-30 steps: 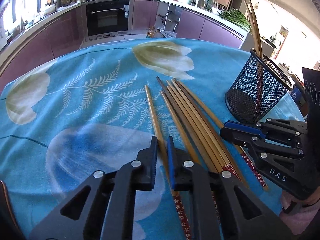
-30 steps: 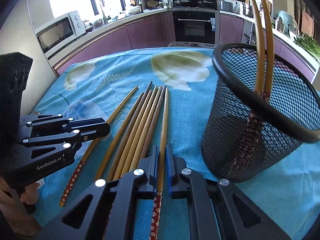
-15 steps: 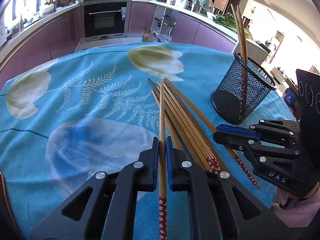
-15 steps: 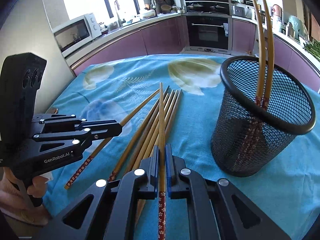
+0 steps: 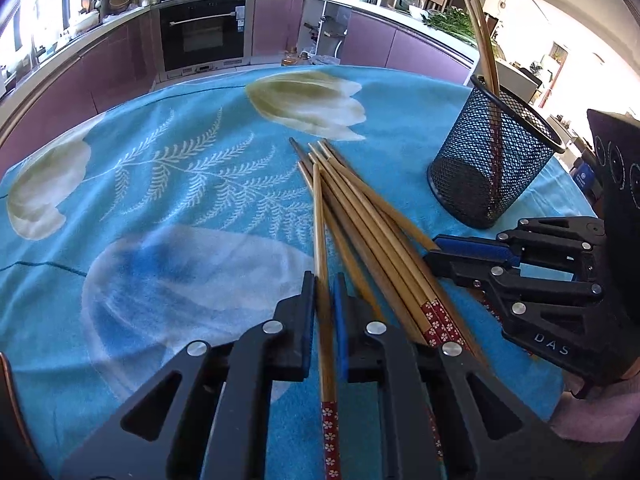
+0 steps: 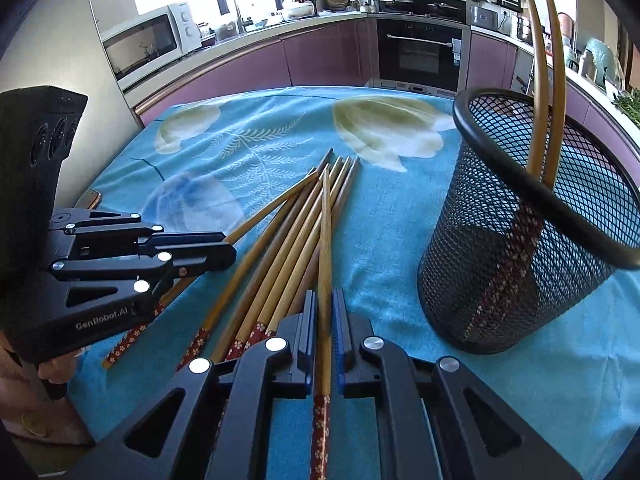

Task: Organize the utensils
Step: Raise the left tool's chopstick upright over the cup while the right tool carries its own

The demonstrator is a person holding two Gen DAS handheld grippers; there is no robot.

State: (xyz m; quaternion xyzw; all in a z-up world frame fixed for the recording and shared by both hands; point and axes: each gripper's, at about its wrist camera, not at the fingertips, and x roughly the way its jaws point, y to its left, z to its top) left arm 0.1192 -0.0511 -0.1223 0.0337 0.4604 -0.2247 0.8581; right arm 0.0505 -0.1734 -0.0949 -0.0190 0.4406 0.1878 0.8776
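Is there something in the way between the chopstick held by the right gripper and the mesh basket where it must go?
Nothing visible blocks it. The right gripper holds one chopstick; only bare tablecloth lies before the mesh basket. Two chopsticks already lean inside at its far side.

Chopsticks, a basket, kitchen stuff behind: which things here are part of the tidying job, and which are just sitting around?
Part of the job:
- loose chopsticks on the tablecloth
- one chopstick in the left gripper, one in the right gripper
- mesh holder with two chopsticks inside

Just there:
- microwave
- oven
- tablecloth

bamboo chopsticks (image 5: 372, 232) fanned beside mesh holder (image 5: 486, 160)
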